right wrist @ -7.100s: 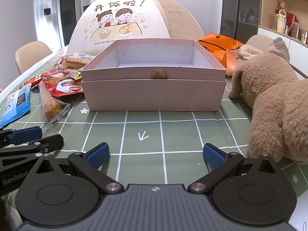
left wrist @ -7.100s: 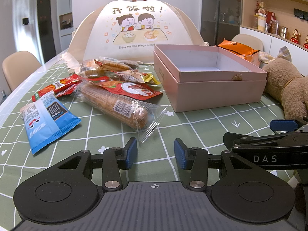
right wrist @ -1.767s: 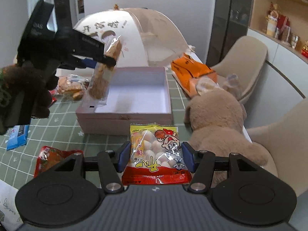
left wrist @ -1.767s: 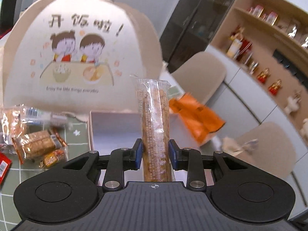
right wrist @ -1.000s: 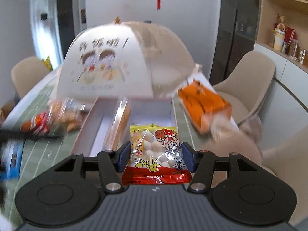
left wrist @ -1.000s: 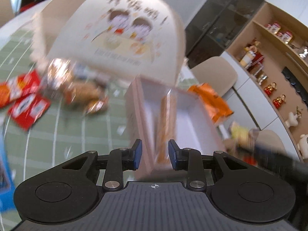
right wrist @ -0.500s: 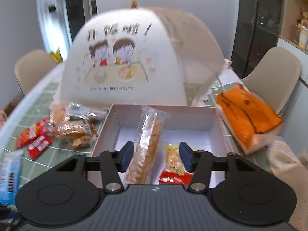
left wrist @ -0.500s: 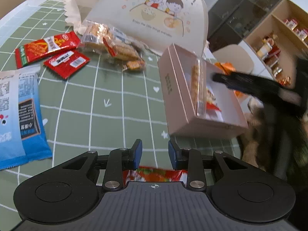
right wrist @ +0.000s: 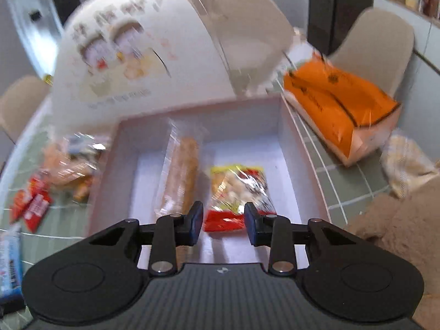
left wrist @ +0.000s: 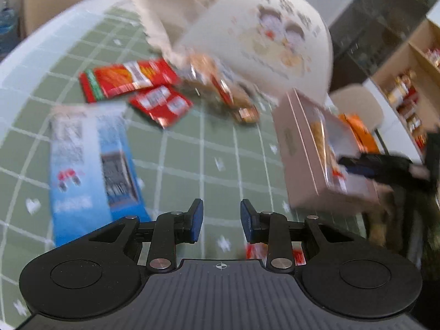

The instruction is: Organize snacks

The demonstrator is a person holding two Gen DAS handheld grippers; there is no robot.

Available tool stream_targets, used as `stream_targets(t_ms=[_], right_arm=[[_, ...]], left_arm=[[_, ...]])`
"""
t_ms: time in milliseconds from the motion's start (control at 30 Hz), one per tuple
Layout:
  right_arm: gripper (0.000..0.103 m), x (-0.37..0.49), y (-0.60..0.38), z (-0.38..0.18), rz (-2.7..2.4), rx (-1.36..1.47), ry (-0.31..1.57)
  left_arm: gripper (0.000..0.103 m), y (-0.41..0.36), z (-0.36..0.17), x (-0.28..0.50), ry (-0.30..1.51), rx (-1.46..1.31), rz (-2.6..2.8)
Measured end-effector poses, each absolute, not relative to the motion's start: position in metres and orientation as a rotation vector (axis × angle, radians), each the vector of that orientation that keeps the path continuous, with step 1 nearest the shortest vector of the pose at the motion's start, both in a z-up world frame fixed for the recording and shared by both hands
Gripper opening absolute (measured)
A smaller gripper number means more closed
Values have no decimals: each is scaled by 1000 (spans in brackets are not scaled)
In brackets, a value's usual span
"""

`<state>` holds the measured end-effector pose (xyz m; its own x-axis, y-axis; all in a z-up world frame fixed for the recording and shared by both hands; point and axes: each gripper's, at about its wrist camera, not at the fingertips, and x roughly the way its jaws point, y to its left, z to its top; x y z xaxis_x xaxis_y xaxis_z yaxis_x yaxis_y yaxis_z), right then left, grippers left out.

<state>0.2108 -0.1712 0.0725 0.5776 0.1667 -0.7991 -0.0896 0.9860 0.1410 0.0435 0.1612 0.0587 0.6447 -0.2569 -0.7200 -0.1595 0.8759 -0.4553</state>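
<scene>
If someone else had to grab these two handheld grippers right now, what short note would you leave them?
Left gripper: empty, over the green table.
Right gripper: empty, jaws closing, above the pink box.
Done: the long biscuit pack and the yellow-red candy bag lie in the box.
Left: blue bag, two red packets, the blurred pile of clear-wrapped snacks, and a red packet just under the left gripper.

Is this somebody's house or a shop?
Most likely a home dining room. A dome-shaped food cover with a cartoon on it stands on a table with a green checked tablecloth, padded beige dining chairs sit around it, and wall shelves hold jars and small ornaments.
</scene>
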Motion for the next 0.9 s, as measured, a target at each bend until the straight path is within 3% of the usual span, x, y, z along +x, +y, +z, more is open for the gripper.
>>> stream_targets(t_ms=[133, 300, 367, 433, 633, 800, 833, 900], right_arm=[[55, 194, -145, 107, 262, 48, 870], [58, 191, -79, 152, 491, -21, 877], [70, 207, -55, 163, 534, 49, 907], [72, 230, -33, 160, 550, 126, 934], [72, 293, 49, 100, 446, -29, 873], [72, 348, 79, 49, 359, 12, 980], [71, 352, 79, 42, 357, 25, 1018], [59, 351, 72, 36, 381, 56, 1068]], left_arm=[[33, 188, 71, 54, 776, -563, 30], [33, 221, 78, 80, 711, -578, 75], [33, 232, 77, 92, 702, -567, 89], [33, 241, 75, 96, 697, -565, 104], [33, 258, 65, 90, 737, -551, 91], [33, 273, 51, 64, 780, -595, 84], [33, 275, 50, 60, 779, -611, 76], [33, 277, 49, 50, 767, -633, 56]])
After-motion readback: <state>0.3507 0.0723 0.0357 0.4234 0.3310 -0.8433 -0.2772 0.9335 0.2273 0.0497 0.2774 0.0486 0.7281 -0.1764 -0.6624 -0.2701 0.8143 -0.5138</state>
